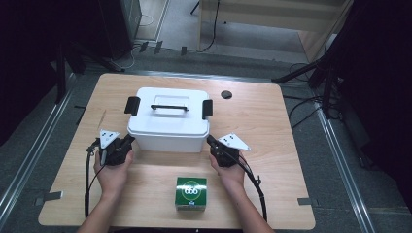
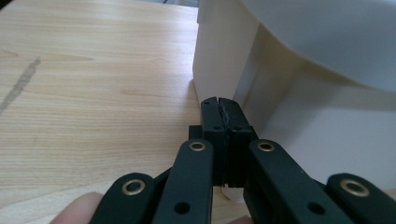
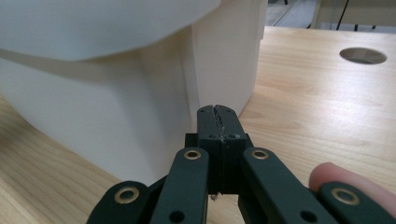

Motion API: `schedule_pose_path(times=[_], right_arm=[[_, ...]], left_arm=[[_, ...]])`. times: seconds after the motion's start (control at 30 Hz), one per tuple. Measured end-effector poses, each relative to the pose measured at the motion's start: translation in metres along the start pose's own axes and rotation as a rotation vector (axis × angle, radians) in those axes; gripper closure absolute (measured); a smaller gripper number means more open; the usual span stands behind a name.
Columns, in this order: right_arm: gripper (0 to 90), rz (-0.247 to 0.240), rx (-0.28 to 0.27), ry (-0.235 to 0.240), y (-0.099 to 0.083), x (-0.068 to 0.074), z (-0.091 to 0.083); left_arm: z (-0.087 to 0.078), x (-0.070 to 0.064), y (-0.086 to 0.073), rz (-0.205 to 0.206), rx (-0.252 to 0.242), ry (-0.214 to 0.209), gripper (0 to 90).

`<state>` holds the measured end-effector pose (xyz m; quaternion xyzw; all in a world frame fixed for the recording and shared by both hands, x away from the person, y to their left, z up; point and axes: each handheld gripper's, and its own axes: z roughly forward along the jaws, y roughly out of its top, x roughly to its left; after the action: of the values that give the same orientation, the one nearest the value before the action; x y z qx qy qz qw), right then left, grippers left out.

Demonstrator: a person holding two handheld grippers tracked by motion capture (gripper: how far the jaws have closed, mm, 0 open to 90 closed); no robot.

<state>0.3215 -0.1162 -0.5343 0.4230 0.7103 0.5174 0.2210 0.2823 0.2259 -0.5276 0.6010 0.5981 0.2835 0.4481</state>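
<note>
My left gripper [image 1: 130, 140] and right gripper [image 1: 210, 141] flank the white bin [image 1: 168, 127], which blocks 12 o'clock. The green box [image 1: 190, 193] stands at 6 o'clock. Bare table [image 1: 272, 126] lies at 3 and 9 o'clock.

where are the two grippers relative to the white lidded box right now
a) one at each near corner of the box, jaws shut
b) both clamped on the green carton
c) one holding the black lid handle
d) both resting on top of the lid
a: the left gripper and the right gripper sit at the two near corners of the white box, and each gripper view shows its jaws pressed together with nothing between them.
</note>
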Motion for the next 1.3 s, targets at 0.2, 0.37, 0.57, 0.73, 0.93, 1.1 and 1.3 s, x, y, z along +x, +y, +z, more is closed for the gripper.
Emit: schedule_pose_path(times=[0.2, 0.37, 0.57, 0.73, 0.93, 1.1, 1.3], right_arm=[[90.0, -0.017, 0.009, -0.008, -0.001, -0.002, 0.0], [90.0, 0.002, 0.006, -0.018, -0.002, -0.007, -0.002], [90.0, -0.025, 0.009, -0.024, -0.006, -0.009, -0.009], [88.6, -0.031, 0.007, -0.024, -0.009, -0.015, -0.013], [68.5, -0.084, -0.024, -0.048, -0.009, -0.035, -0.034], [48.5, -0.134, -0.031, -0.072, -0.005, -0.054, -0.053], [25.8, -0.138, 0.007, -0.062, 0.01, -0.075, -0.069]], left_arm=[[0.001, -0.004, -0.001, 0.037, -0.002, -0.013, 90.0], [0.001, -0.011, -0.003, 0.045, 0.002, -0.039, 90.0], [-0.001, -0.023, -0.007, 0.066, -0.001, -0.016, 90.0], [-0.004, -0.018, -0.014, 0.05, 0.0, 0.014, 78.7], [-0.022, 0.002, -0.026, 0.06, 0.009, 0.052, 53.2], [-0.038, 0.015, -0.03, 0.068, 0.022, 0.126, 22.5], [-0.055, 0.03, -0.036, 0.096, 0.005, 0.165, 7.6]])
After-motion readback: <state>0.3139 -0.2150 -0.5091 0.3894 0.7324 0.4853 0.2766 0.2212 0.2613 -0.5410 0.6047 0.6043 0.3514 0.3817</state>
